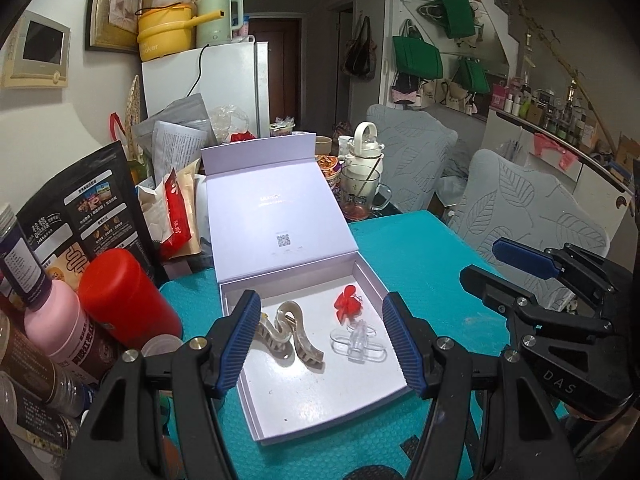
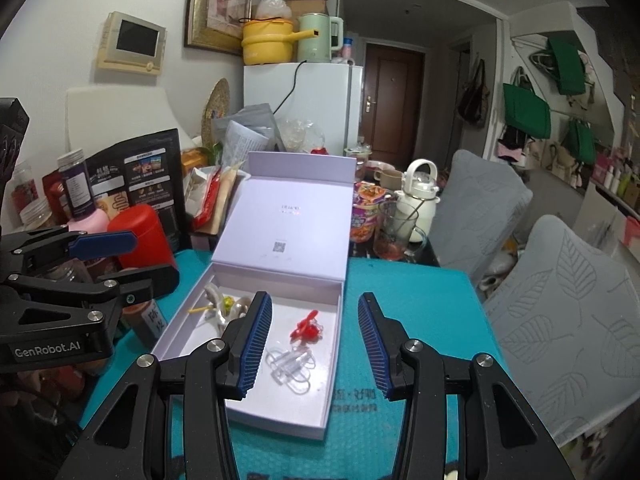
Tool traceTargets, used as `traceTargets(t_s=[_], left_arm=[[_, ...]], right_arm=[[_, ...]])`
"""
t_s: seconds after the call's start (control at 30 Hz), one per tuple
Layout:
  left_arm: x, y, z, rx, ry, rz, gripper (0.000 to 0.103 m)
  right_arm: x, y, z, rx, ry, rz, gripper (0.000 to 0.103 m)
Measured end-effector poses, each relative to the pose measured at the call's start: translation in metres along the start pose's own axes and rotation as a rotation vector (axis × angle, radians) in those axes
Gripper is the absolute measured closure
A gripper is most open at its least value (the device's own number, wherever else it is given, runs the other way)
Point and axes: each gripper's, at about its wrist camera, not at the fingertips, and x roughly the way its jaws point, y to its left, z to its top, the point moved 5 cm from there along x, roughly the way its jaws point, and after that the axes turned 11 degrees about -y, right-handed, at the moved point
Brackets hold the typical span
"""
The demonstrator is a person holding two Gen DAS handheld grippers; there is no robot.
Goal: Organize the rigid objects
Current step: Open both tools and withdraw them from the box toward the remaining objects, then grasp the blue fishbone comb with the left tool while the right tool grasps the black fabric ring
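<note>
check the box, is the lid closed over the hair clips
No, the lid stands open behind the box, with the hair clips lying exposed inside.

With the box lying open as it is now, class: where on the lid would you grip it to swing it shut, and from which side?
Grip the lid's far free edge, the upturned flap, coming from above and behind the box. The lid hinges at the tray's back wall and leans away, so that edge likely gives the most leverage and stands clear of the hair clips inside.

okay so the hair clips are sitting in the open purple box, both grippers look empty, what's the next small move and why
Probably take the raised lid with the left gripper and fold it shut: the beige clip, red clip and clear clip already lie inside the box, and nothing sits between either gripper's fingers.
</note>
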Motion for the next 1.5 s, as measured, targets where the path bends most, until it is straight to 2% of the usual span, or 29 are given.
traceTargets(t_s=[0.47,1.1,1.5], left_arm=[[-0.026,-0.032,-0.032,0.014,0.026,-0.047,0.04],[-0.014,-0.109,-0.068,0.097,0.102,-0.238,0.04],[0.001,-0.153,-0.079,0.134,0.145,-0.327,0.04]], right_arm=[[-0.046,-0.004,-0.034,0.03,0.005,-0.035,0.058],[-0.093,-0.049,-0.101,0.121,0.087,-0.195,0.058],[-0.117,-0.089,-0.122,0.153,0.102,-0.297,0.055]])
